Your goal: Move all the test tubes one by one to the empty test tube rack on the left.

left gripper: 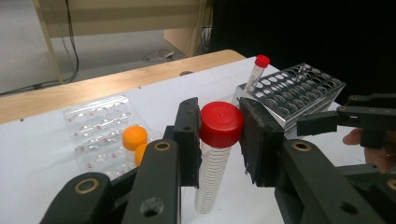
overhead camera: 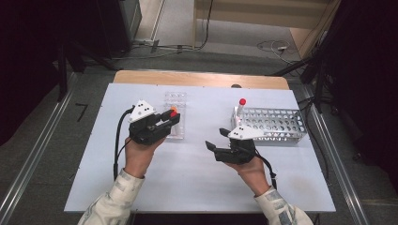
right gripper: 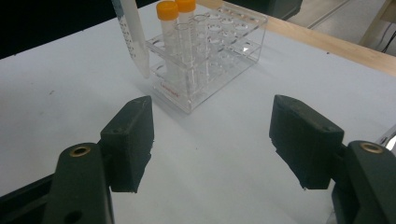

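Holding red-capped tube (left gripper: 215,149) upright in left gripper (left gripper: 217,140), jaws clamped just under cap, above table (overhead camera: 197,173) beside clear rack (overhead camera: 175,117); right gripper (right gripper: 212,140) spread wide, nothing between jaws, low over table near metal rack (overhead camera: 274,124). Advice for step: keep tube vertical, steady squeeze (cap wider than body, so grip stays below it), line tip over one hole before lowering. Counts: 2 grippers, 2 racks, 2 red-capped tubes (second (overhead camera: 241,108) standing in metal rack), 2 orange-capped tubes (right gripper: 170,28) in clear rack
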Demonstrator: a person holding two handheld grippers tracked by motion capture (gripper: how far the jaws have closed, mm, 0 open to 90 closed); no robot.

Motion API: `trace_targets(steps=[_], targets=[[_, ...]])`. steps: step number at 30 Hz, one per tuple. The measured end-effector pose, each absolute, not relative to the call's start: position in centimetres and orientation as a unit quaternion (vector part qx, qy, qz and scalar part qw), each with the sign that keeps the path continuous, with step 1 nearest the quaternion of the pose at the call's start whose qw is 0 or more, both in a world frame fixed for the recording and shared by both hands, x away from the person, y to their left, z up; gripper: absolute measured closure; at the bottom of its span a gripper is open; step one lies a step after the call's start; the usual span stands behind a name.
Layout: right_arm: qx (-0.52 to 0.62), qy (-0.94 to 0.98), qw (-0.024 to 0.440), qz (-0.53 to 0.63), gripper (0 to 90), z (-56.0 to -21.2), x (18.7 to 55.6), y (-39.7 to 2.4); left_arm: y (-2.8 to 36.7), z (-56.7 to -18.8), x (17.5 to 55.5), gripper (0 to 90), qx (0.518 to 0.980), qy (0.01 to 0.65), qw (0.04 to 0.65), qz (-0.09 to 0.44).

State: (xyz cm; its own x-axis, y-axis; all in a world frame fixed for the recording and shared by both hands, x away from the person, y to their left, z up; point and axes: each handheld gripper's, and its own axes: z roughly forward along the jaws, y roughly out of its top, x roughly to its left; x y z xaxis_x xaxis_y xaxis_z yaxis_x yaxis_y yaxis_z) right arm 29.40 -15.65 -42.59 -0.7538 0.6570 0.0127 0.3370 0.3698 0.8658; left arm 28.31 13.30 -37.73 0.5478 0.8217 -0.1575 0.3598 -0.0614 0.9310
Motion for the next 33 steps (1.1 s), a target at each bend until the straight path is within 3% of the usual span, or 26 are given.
trace_targets(steps=[33], targets=[[0.302, 0.811, 0.161, 0.474, 29.5, -42.7, 29.1, -15.8, 16.2, -36.8, 30.5, 70.1, 0.668, 0.469, 0.517, 0.258]])
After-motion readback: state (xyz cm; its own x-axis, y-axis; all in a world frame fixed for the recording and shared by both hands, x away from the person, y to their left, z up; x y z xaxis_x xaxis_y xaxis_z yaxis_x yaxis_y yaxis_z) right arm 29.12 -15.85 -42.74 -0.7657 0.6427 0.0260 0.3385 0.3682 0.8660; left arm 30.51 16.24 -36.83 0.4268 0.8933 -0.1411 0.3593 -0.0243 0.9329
